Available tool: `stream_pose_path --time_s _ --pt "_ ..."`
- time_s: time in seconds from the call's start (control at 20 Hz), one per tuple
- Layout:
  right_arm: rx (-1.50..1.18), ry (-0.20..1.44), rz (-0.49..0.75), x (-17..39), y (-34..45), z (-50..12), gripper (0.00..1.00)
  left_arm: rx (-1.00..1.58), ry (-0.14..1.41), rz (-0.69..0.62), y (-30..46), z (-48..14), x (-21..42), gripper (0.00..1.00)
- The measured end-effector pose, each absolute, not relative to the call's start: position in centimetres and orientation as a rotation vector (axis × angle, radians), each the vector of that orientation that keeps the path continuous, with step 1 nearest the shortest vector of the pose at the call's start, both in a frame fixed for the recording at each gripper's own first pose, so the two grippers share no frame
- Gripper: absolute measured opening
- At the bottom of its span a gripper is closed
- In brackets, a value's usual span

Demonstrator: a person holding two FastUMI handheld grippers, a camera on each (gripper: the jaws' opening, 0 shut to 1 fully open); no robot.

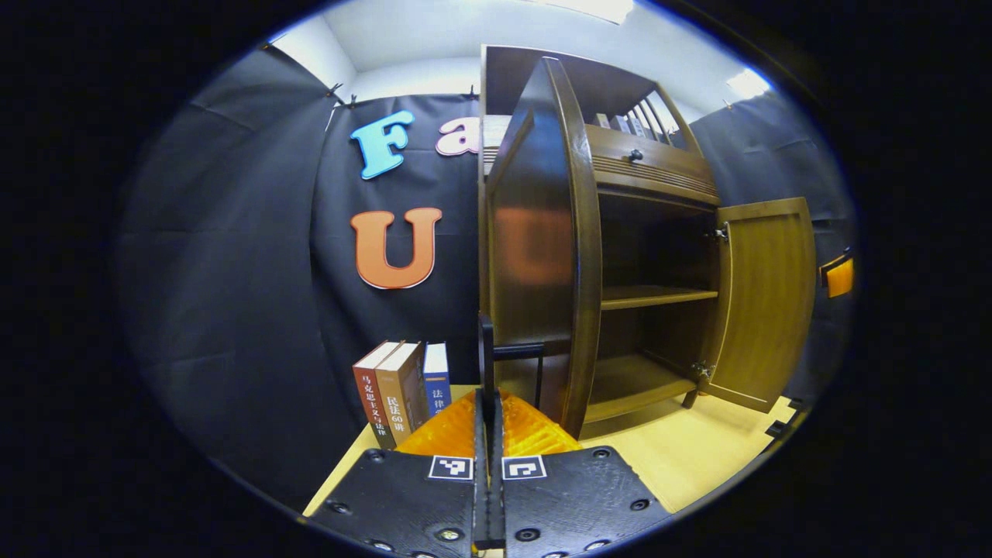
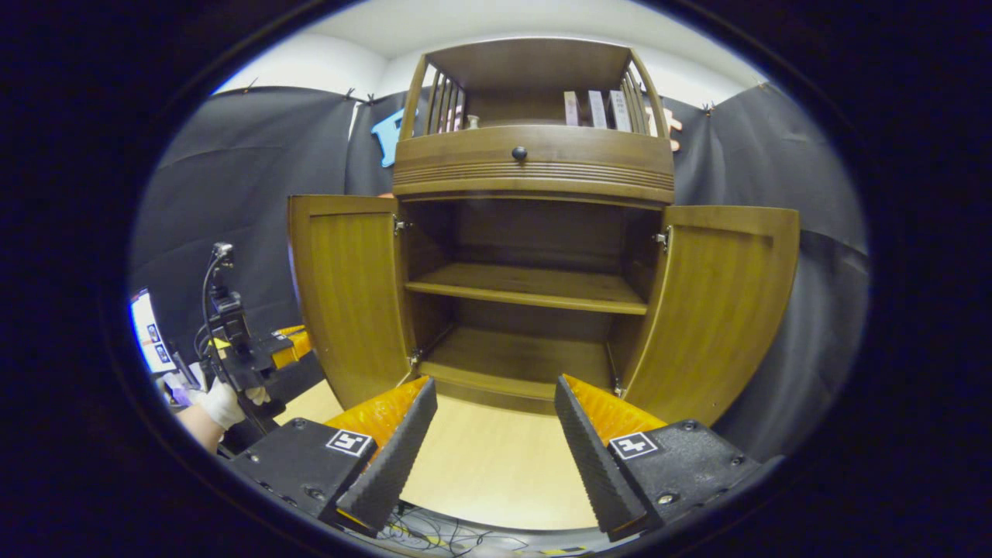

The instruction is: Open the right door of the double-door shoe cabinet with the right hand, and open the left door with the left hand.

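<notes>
Standing on the light wooden tabletop (image 2: 480, 465), the shoe cabinet (image 2: 533, 167) serves as the reference landmark, and both of its lower doors are swung open.

Left of the cabinet, in the right gripper view: a gloved hand (image 2: 221, 403) holds the left gripper (image 2: 291, 349) just beside the outer face of the left door (image 2: 349, 298). In the left gripper view, three upright books (image 1: 403, 387) stand on the tabletop left of the cabinet, against the black cloth wall.

Left gripper (image 1: 488, 422): jaws clenched, with a dark bar handle (image 1: 515, 353) on the left door (image 1: 542, 248) rising from between the pads. Whether both fingers press on the handle cannot be told. The door stands edge-on to this camera.

Cabinet centre: the interior is exposed, showing one middle shelf (image 2: 531, 287) and a bottom board. Above the opening sits a drawer with a round dark knob (image 2: 519, 153).

Right of the opening: the right door (image 2: 717, 306) is swung fully outward on its hinges.

Right gripper (image 2: 496, 434): jaws released and spread wide, holding nothing, positioned in front of the cabinet opening over the tabletop.
</notes>
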State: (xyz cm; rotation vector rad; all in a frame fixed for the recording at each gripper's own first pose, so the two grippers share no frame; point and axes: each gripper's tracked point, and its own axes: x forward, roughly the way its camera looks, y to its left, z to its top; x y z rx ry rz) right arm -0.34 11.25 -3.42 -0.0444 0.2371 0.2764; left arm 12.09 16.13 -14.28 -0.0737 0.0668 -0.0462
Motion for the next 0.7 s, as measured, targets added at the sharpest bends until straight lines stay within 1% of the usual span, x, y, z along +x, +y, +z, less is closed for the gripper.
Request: stream_pose_path --time_s 0.05,0.1,0.15,0.2,0.4,0.55,0.6,0.65,0.7 --pt "-0.042 0.236 0.274 -0.2 11.1 -3.4 0.97 -0.078 0.066 -0.052 16.6 -14.4 12.1 0.0" --pt "-0.04 0.24 0.272 -0.3 11.0 -3.5 1.0 -0.082 0.068 -0.06 17.1 -14.6 12.3 0.0" --pt "-0.035 0.244 0.271 -0.2 10.9 -3.5 1.0 -0.088 0.076 -0.075 17.4 -14.9 12.4 0.0" --pt "-0.032 0.246 0.27 -0.2 10.8 -3.5 0.96 -0.091 0.074 -0.093 17.8 -14.9 12.4 0.0" --pt "-0.03 0.25 0.263 0.0 10.3 -3.7 0.96 -0.11 0.094 -0.158 19.4 -15.1 12.7 0.0" --pt "-0.027 0.253 0.263 0.2 10.2 -3.7 0.96 -0.113 0.109 -0.203 19.9 -15.2 12.7 0.02" --pt "-0.027 0.253 0.264 0.3 10.2 -3.7 0.96 -0.108 0.118 -0.213 19.9 -15.3 12.7 0.04" --pt "-0.028 0.252 0.265 0.3 10.1 -3.6 0.96 -0.1 0.128 -0.219 20.0 -15.4 12.7 0.16" --pt "-0.029 0.251 0.266 0.3 10.1 -3.6 0.96 -0.098 0.138 -0.228 20.0 -15.6 12.4 0.09"
